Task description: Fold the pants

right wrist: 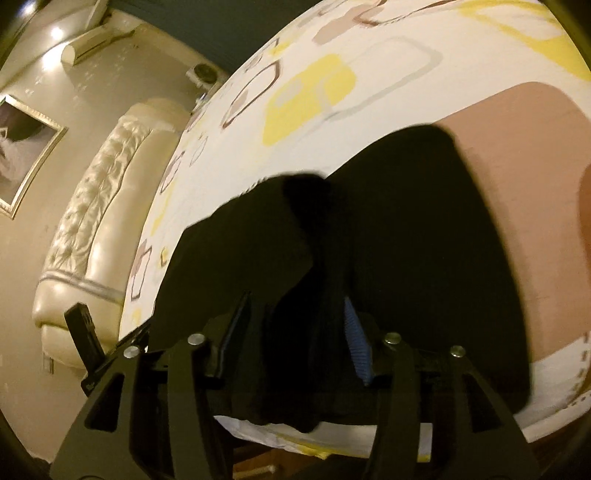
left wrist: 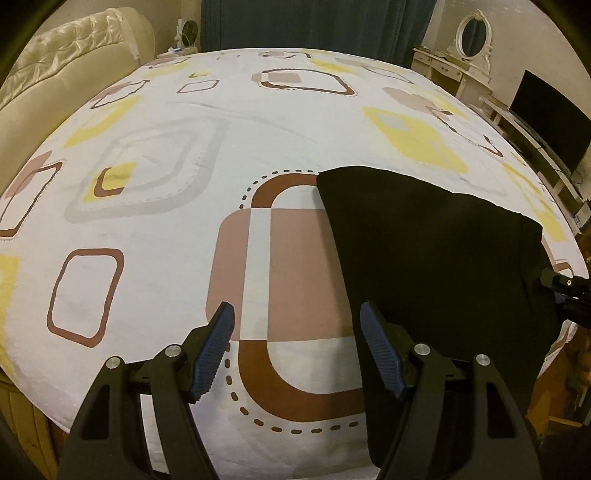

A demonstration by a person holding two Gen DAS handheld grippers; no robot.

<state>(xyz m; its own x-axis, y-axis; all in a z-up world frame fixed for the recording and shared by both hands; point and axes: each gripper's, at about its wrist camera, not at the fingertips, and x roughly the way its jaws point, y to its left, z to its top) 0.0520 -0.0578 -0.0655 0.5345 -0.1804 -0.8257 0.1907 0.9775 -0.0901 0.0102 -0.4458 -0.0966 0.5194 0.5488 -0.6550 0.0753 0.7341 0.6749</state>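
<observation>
**Black pants on a patterned bed, both grippers at the near edge**

A bed (left wrist: pixel 155 229) fills the room's middle, covered by a white sheet printed with rounded squares in brown, pink, yellow and grey. The black pants (left wrist: pixel 436 258) lie on the side of the bed away from the headboard, spread flat and running to the bed's near edge.

The left gripper (left wrist: pixel 295 347) hovers over the bed just beside the pants, its blue-padded fingers (left wrist: pixel 212 354) set wide with only the sheet between them; one finger sits at the pants' edge.

The right gripper (right wrist: pixel 299 339) is low over the pants (right wrist: pixel 406 240), where a bunched fold rises between its fingers (right wrist: pixel 356 347). The fabric is dark and blurred there, so whether the pads press on it cannot be told.

Around the bed: a cream tufted headboard (left wrist: pixel 62 74) on one side, with a framed picture (right wrist: pixel 26 147) on the wall above it; dark curtains (left wrist: pixel 314 22) at the far side; a white dresser with an oval mirror (left wrist: pixel 474 33) and a dark screen (left wrist: pixel 550 122) on the side opposite the headboard.
</observation>
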